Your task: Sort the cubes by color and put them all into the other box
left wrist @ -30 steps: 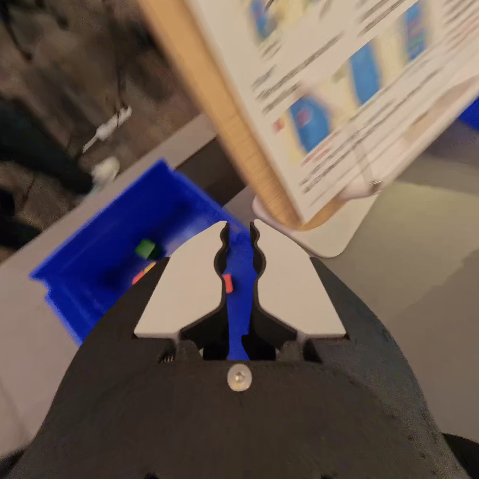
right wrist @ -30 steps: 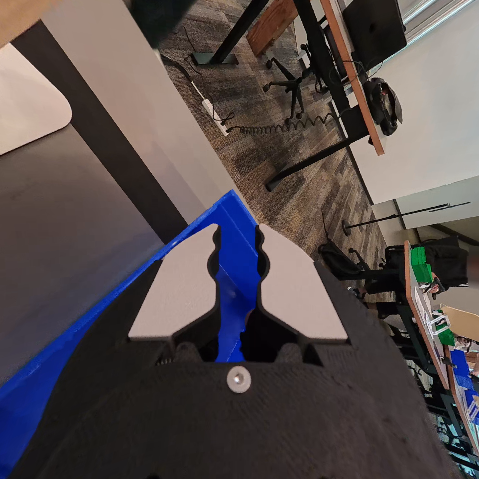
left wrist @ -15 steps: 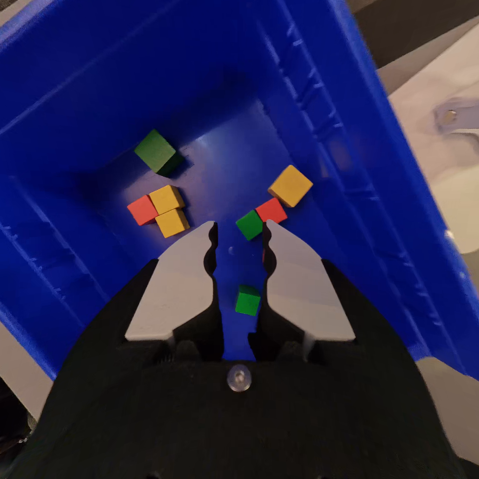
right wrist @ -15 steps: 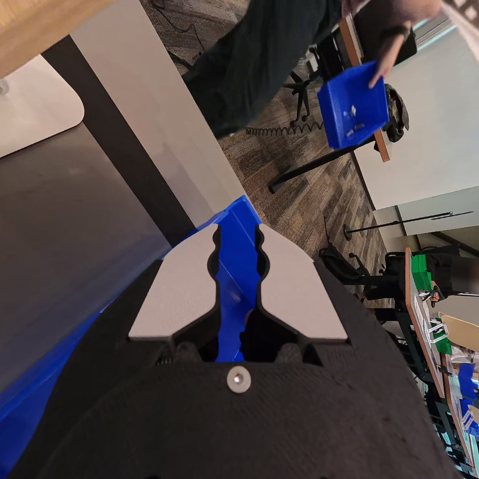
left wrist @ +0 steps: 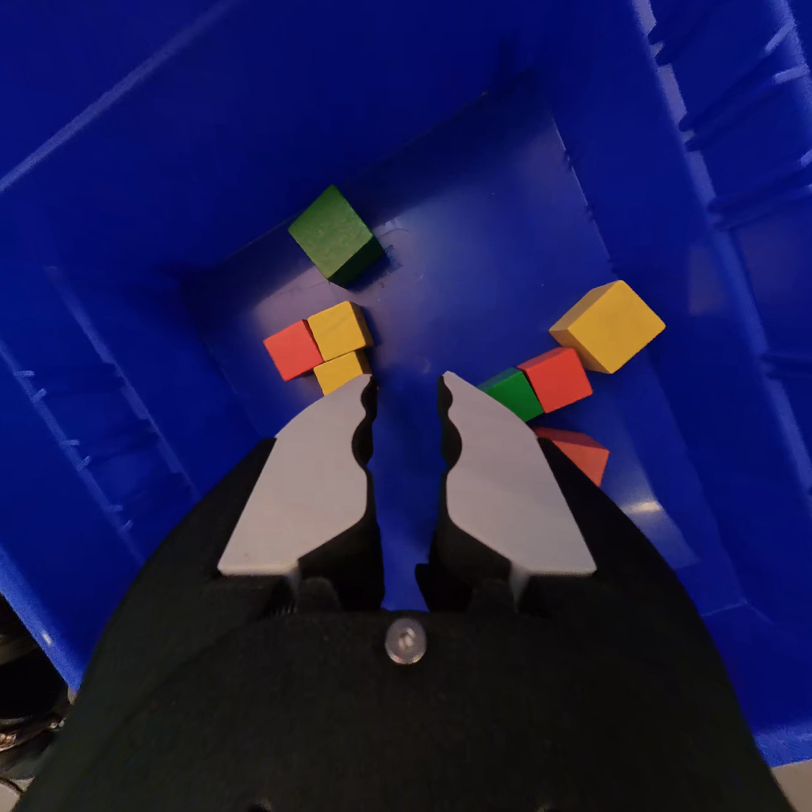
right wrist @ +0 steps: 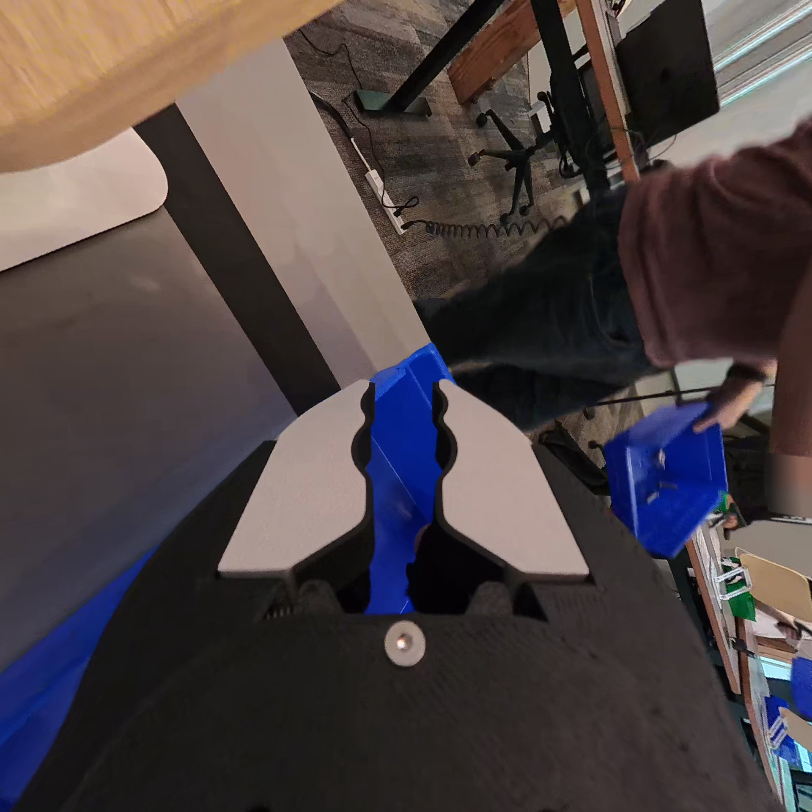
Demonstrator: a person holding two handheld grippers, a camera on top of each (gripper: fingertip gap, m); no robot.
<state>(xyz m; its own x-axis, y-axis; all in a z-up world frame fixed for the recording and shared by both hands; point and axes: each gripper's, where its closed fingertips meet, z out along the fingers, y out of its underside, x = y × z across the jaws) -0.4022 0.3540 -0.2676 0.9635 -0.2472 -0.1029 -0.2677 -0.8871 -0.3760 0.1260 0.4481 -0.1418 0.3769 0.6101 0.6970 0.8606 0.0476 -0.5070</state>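
In the left wrist view my left gripper point(left wrist: 406, 386) is open and empty, low inside a blue box point(left wrist: 659, 184). Only the box floor shows between its fingers. Several cubes lie on that floor. To the left are a large green cube point(left wrist: 334, 235), a red cube point(left wrist: 292, 349) and two yellow cubes point(left wrist: 338, 329). To the right are a green cube point(left wrist: 512, 393), a red cube point(left wrist: 556, 380), a large yellow cube point(left wrist: 608, 325) and another red cube point(left wrist: 575, 454). In the right wrist view my right gripper point(right wrist: 404, 386) is shut on the wall of a blue box point(right wrist: 404, 422) near its corner.
The grey table point(right wrist: 110, 373) has a black strip and a white stand base point(right wrist: 79, 211) under a wooden board point(right wrist: 88, 66). Beyond the table edge a person in a dark red sleeve point(right wrist: 712, 246) carries another blue box point(right wrist: 668, 479). Desks, chairs and cables stand on the carpet.
My left gripper swung from above the table down into the box, opened, then narrowed a little. A small green cube seen between its fingers is out of view. The right grasp held; the person walked across.
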